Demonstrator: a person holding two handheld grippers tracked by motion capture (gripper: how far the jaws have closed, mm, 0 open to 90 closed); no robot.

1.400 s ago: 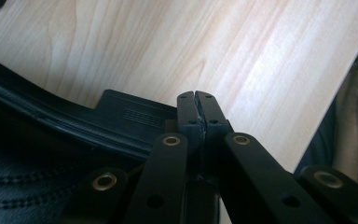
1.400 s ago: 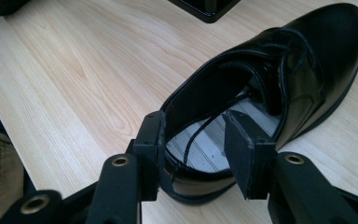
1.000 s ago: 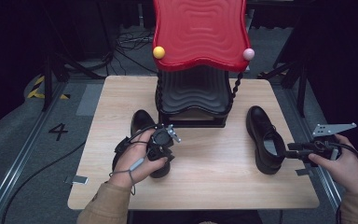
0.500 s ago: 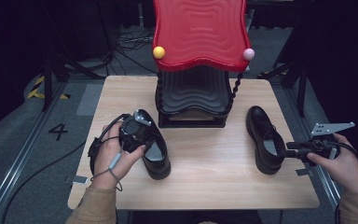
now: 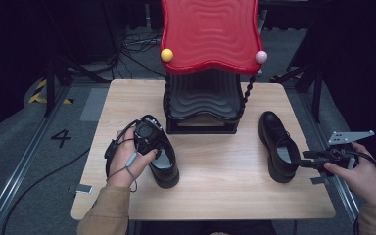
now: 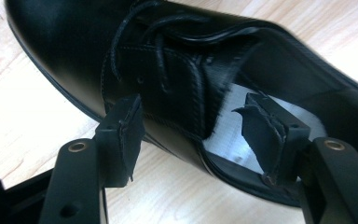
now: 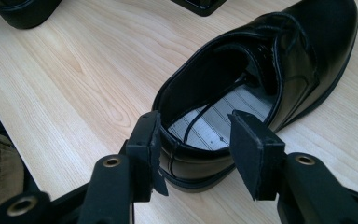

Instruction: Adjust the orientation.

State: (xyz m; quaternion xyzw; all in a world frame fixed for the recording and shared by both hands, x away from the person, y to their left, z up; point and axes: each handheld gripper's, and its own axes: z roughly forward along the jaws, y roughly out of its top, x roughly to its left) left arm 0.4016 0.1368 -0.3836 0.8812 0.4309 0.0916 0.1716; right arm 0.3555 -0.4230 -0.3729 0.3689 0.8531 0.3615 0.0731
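the left gripper (image 6: pixel 191 135) has slid up from the left shoe's (image 5: pixel 162 155) heel to its laces, jaws wide apart astride the near wall, gripping nothing. the right gripper (image 7: pixel 196 149) hasn't moved, jaws parted before the right shoe's (image 7: pixel 261 84) heel on the tabletop (image 5: pixel 215 161).

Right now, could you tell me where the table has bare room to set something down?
The widest bare patch lies between the left shoe and right shoe, in front of the black rack. The table's far-left corner is bare too. It is crowded at each shoe, where the left gripper and right gripper work.
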